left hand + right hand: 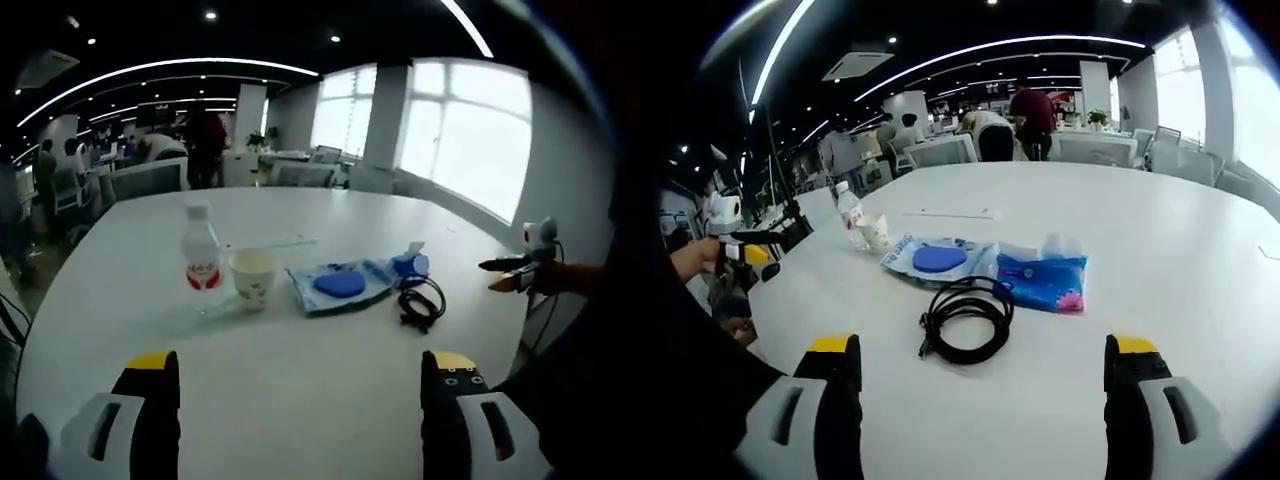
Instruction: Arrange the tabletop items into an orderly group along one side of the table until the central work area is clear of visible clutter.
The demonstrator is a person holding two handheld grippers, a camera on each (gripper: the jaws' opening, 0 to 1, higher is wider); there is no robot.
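Right gripper view: both grippers, left (300, 385) and right (980, 365), spread and empty over the tabletop (1160, 240); coiled black cable (965, 318) nearest, tissue pack (1042, 278) beside it, bottle (849, 213) and paper cup (876, 232) toward the far edge.

Ahead of your left claw (298, 385) the desk (300, 400) lies bare up to a row of obstacles: water bottle (201, 262), paper cup (252, 277), blue pouch (337, 284), tissue pack (409, 264); the coiled black cable (965, 318) sits nearest your right claw (982, 372); open surface flanks the cluster.
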